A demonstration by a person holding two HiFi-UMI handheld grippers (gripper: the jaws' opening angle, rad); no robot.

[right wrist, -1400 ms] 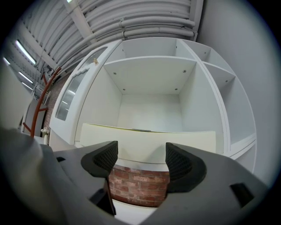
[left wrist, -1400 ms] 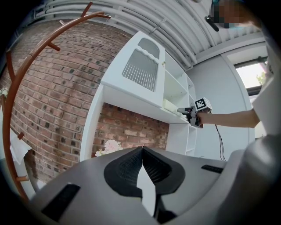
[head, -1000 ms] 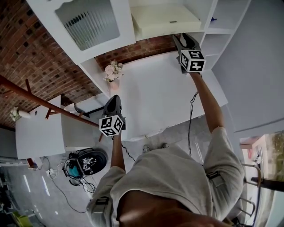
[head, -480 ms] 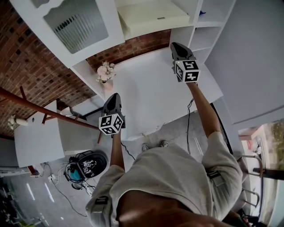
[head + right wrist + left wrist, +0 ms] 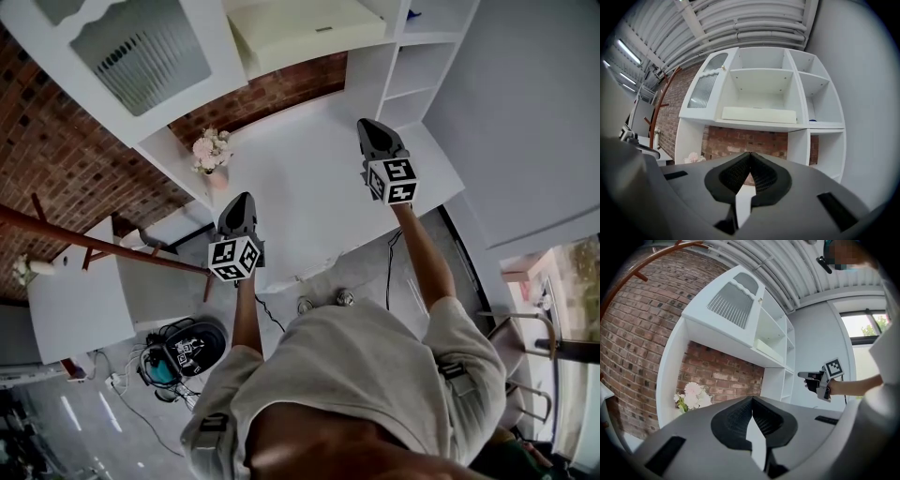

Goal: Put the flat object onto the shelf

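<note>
Both my grippers hang in the air over the white worktop [image 5: 309, 197], and neither carries anything. On my left gripper [image 5: 751, 399] the fingers [image 5: 736, 420] are clenched tip to tip with nothing between them. My right gripper [image 5: 750, 153] is the same, pads pressed together and empty.

The flat box [image 5: 759, 115] lies on the shelf [image 5: 754, 125], in the wide middle compartment above the brick wall [image 5: 740, 140]. From my right gripper it sits at twelve o'clock, straight ahead and higher than the fingertips, well apart from them. In the head view it shows at twelve o'clock too, a cream slab resting flat with its long front edge near the shelf's lip. The flowers [image 5: 208, 150] stand at about eleven o'clock of my left gripper, at the worktop's far corner.

By my reading the placing is done and my hands are clear of it.

The box looks thin, broad and stiff, so I expect it to be light but awkward, apt to swing or tip if I pinch it at one corner. Its faces look smooth, so a light squeeze may slip. Should I take it again, I would clamp the long front edge near its middle. Better still, I would put one gripper at each short end, at three and nine o'clock, to keep it level.
</note>
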